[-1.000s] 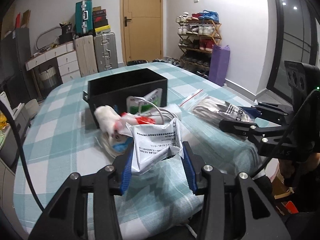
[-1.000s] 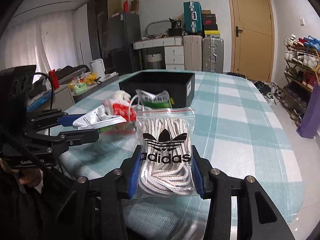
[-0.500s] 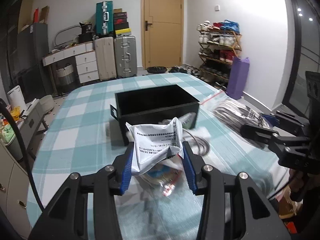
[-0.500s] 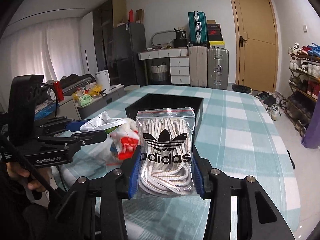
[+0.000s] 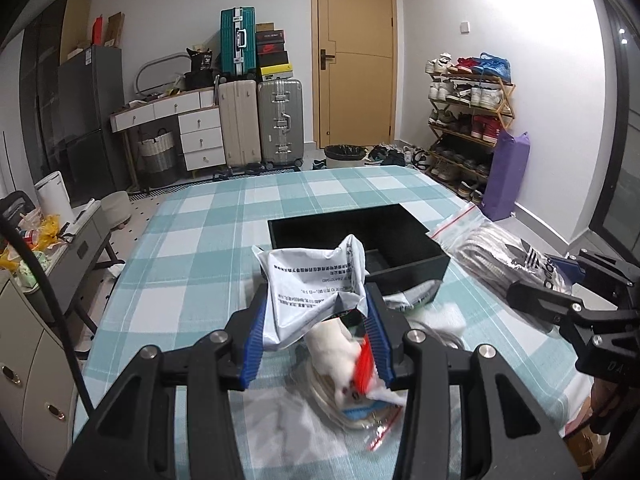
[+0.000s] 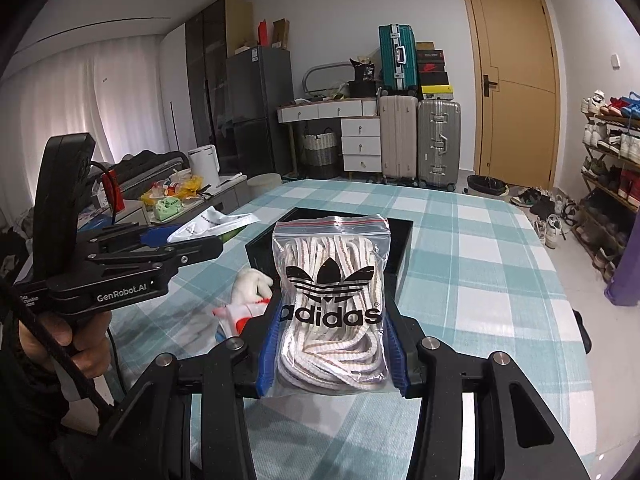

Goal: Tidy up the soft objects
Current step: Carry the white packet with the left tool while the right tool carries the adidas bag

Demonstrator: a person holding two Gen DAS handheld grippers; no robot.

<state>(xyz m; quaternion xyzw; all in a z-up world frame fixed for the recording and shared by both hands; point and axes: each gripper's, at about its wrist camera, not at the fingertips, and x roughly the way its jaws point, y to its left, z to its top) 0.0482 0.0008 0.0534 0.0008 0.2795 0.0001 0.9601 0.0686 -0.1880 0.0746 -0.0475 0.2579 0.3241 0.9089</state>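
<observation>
We see left tongs point(image 5: 316, 332) clamped on a white pouch point(image 5: 312, 284), right tongs point(image 6: 332, 344) on a laces bag point(image 6: 330, 300), above the desk point(image 5: 200, 264).

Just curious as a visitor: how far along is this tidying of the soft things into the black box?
Nothing I can see is in the black box yet. In hand: the left tool grips a white printed pouch, the right tool a bag of laces. Left on the table: a white glove and other packets.

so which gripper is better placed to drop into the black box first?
Probably right. The right gripper holds the laces bag directly before the black box; the left gripper holds its white packet just left of the box's opening.
</observation>
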